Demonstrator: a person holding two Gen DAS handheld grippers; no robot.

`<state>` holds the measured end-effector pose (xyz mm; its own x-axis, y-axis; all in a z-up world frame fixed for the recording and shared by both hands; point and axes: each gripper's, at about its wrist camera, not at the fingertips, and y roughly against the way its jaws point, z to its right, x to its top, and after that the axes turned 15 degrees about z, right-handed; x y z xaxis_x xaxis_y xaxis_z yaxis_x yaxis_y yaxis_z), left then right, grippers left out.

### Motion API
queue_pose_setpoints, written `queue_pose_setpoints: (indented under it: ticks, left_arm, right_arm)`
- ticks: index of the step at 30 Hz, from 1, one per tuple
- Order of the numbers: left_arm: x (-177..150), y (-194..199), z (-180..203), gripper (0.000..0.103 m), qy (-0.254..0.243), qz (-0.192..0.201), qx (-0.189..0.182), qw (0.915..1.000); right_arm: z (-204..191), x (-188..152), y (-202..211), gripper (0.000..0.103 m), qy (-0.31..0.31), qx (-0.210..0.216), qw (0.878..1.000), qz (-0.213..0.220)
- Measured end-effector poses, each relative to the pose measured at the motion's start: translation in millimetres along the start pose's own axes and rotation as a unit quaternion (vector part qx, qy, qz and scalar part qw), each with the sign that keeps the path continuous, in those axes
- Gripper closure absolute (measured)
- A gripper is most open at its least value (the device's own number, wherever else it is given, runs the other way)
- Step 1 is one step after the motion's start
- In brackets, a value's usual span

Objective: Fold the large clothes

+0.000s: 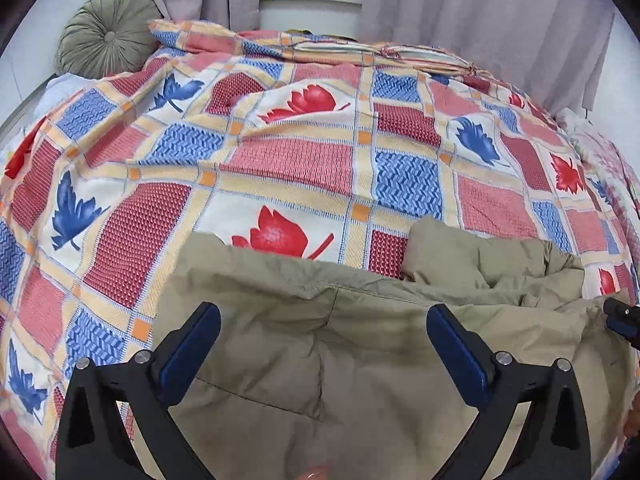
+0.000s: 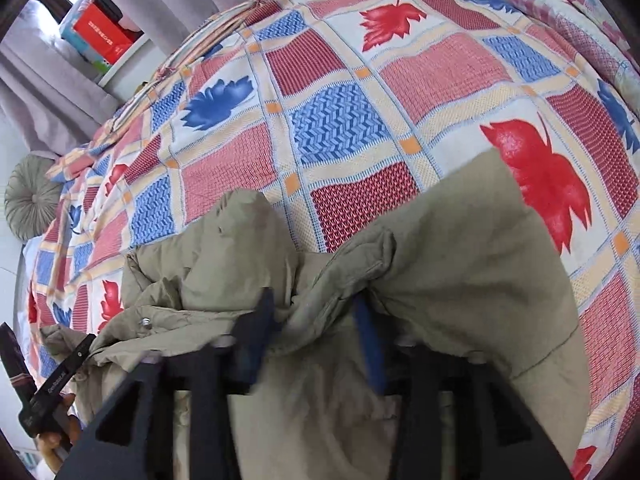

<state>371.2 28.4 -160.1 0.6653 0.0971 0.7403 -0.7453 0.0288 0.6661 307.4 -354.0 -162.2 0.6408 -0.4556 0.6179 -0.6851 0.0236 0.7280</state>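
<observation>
A khaki padded jacket (image 1: 360,340) lies bunched at the near edge of a bed, on a bedspread (image 1: 304,168) checked in red, blue and cream with leaf prints.

The left wrist view looks across the jacket's broad, fairly flat panel, with one stitched seam running down it. The left gripper (image 1: 324,344) hangs over this panel with its jaws spread wide; the blue pads stand well apart and no cloth is pinched between them. Beyond the jacket, at the far end of the bedspread, this view alone takes in the whole round green cushion (image 1: 108,30), a white shelf (image 1: 310,10) holding a red box, and pale curtains (image 1: 480,20). A dark part of the other tool shows at the right edge, just beside the jacket.

The right wrist view shows what the first does not: the jacket's rumpled side, with a thick fold (image 2: 344,272) rising between the fingers of the right gripper (image 2: 316,336). Its jaws are part open; the fold sits in the gap, yet the blurred pads do not plainly press on it. A metal snap (image 2: 144,322) sits left of the fold. At the lower left a hand (image 2: 60,436) grasps the left tool's handle beside the jacket.
</observation>
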Motion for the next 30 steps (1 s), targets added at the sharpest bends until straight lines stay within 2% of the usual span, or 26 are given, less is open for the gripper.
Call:
queue_pose_setpoints:
  ticks: [5,8,12,17,22,26,30]
  left_arm:
    - [2,18,-5,0.0,0.006,-0.007,-0.021,0.9997]
    - [-8,36,-11,0.0,0.009,-0.018,-0.04,0.999]
    - [-34,63,-23,0.0,0.033,-0.046,-0.072,0.9958]
    - [-71,98,-45,0.0,0.081,-0.071,-0.086,0.9905]
    - [-114,125,-65,0.0,0.137,-0.101,-0.1,0.9802]
    - [-145,130,-80,0.0,0.198,-0.126,-0.121,0.9644]
    - [-169,126,-88,0.0,0.251,-0.132,-0.129,0.9503]
  right_arm:
    - [-4,3,12,0.035,-0.003,0.005,1.0,0.005]
    - [-4,2,23,0.035,-0.011,0.01,1.0,0.007]
    - [2,-7,45,0.035,-0.032,0.024,0.999,0.003]
    - [16,-36,80,0.034,-0.062,0.047,0.997,-0.009]
    - [42,-84,114,0.033,-0.116,0.072,0.99,-0.032]
    - [63,-122,134,0.033,-0.156,0.076,0.983,-0.054]
    - [82,-153,139,0.032,-0.199,0.063,0.976,-0.066]
